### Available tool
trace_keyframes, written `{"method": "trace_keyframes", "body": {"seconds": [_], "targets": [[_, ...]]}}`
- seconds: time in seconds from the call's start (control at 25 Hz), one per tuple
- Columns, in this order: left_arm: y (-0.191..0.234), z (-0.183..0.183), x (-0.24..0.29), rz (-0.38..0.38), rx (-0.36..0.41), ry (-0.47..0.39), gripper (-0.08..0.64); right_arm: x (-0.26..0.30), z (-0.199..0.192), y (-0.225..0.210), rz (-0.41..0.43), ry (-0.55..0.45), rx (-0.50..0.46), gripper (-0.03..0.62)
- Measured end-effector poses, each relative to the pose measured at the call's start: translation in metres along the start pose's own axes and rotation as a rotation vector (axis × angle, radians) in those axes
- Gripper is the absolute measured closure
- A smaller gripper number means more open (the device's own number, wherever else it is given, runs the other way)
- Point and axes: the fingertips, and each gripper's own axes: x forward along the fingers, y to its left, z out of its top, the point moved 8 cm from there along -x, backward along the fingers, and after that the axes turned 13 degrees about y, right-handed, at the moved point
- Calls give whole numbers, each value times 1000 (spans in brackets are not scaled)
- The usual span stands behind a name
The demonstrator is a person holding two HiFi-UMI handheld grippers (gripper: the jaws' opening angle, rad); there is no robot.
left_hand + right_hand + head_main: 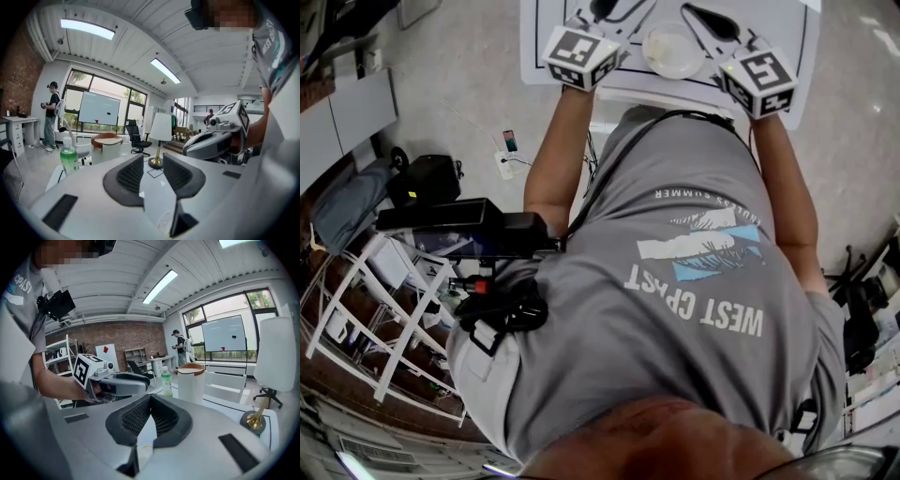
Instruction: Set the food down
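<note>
Food could not be made out in any view. Neither gripper carried any, and the shallow pale dish (673, 51) on the white mat (787, 23), lying between the two grippers, looked empty or too washed out to read. The left gripper (153, 163) had its jaws partly apart with nothing between them. The right gripper (150, 399) had its jaws closed tip to tip on nothing visible. The dish seemed light, thin and fairly stiff, probably slippery at the edge, so a pinch on its near rim looked the safest hold.
</note>
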Motion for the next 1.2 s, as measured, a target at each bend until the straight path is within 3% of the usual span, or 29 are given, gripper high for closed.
{"method": "trace_keyframes", "body": {"seconds": [0.12,0.2,0.4,0.64,1.2], "targets": [[-3,20,-17,10,18,-63,526,-6,10,2,0,-12,-27,584],[-6,35,-29,24,17,-87,551,-10,15,3,4,-17,-43,584],[-12,50,-47,-12,6,-163,552,-27,35,11,2,-72,-69,584],[-10,52,-60,3,-29,-189,552,-50,61,19,-1,-223,-68,584],[-14,49,-84,15,-18,-209,552,-61,75,43,-8,-238,-120,584]]}}
